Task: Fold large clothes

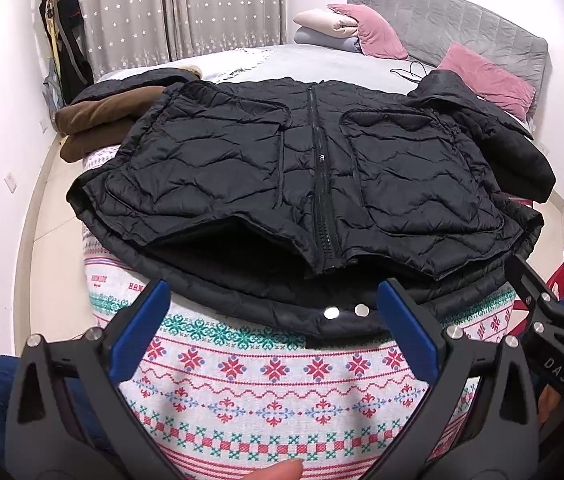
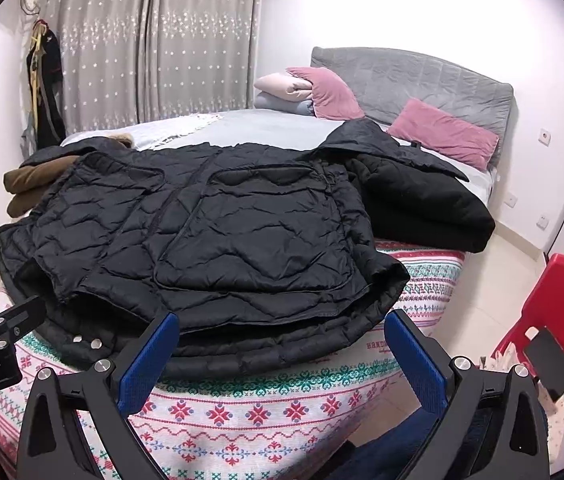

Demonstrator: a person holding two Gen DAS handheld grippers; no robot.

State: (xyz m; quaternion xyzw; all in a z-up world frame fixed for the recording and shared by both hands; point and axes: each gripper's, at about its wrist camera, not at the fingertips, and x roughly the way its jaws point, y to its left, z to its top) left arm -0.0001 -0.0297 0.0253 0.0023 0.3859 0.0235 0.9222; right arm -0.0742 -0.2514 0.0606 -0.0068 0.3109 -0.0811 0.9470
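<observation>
1. The bed (image 1: 242, 60) is filling most of the room, and a patterned blanket (image 1: 274, 380) is lying over its near end.
2. The big black jacket (image 1: 301, 176) is lying flat on that blanket, zip side up. Its bottom edge is pointing toward you and its top is pointing far away. It is not looking folded yet.
3. Another black coat (image 2: 421, 200) is sitting just to the right of the jacket and looks to be touching it. If you are pulling the right side over, you could be dragging that coat along too.
4. A pile of brown and black clothes (image 1: 98, 120) is sitting at the far left, close to the jacket's left edge. A wide swing could be knocking it over.
5. Your left gripper (image 1: 274, 328) is hanging near the bottom edge, with its fingers spread wide and holding nothing.
6. Your right gripper (image 2: 282, 352) is hanging near the bottom right corner, also spread wide and empty.
7. The jacket is puffy and looks slippery. If you are pinching only the top layer, the layers underneath could be sliding away and the fold could be coming out crooked.
</observation>
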